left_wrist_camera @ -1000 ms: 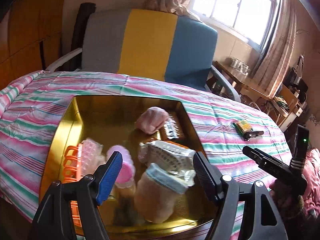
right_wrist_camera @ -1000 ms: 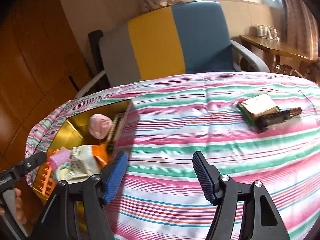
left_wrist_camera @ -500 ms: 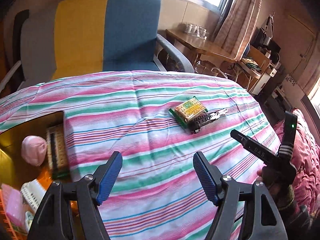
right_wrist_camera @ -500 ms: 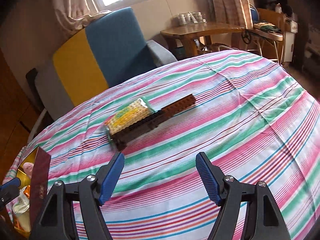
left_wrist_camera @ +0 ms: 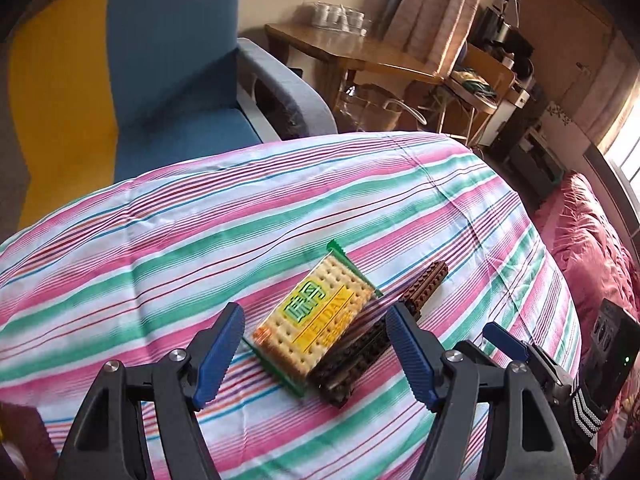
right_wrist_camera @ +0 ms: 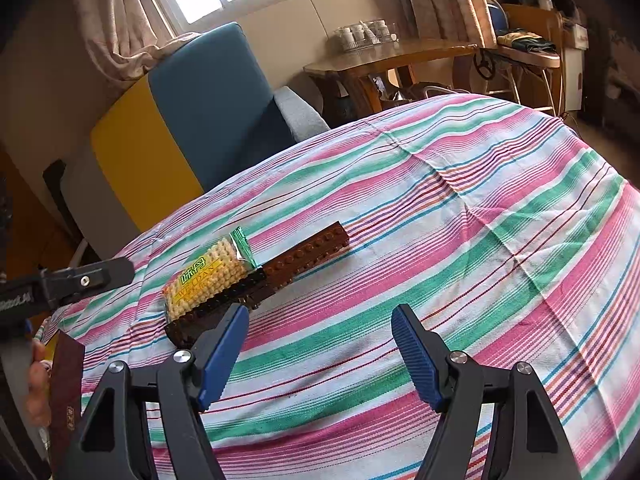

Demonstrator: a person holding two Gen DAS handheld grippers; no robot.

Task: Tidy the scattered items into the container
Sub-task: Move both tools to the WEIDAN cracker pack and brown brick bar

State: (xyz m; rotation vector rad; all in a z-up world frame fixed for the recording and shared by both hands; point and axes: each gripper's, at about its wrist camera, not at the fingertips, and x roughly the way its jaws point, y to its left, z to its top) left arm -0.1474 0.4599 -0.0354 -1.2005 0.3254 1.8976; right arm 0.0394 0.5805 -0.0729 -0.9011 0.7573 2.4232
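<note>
A yellow cracker packet with green ends (left_wrist_camera: 314, 320) (right_wrist_camera: 208, 280) lies on the striped cloth, leaning on a long dark brown brick strip (left_wrist_camera: 374, 338) (right_wrist_camera: 276, 272). My left gripper (left_wrist_camera: 316, 354) hangs open just in front of the packet, its blue pads either side of the packet's near end. My right gripper (right_wrist_camera: 320, 350) is open over bare cloth, to the right of the strip's near end. The container shows only as a dark red wall (right_wrist_camera: 66, 392) at the left edge of the right wrist view.
The round table under the pink and green striped cloth (right_wrist_camera: 480, 240) drops off at the far and right sides. A blue, yellow and grey armchair (left_wrist_camera: 160, 72) stands behind it. A wooden side table (right_wrist_camera: 392, 56) with cups is farther back. A hand (right_wrist_camera: 38, 384) holds the left gripper.
Both grippers have swung right, away from the gold container, and closed in on the cracker packet and brick strip. The container has left the left wrist view. Both stay open.
</note>
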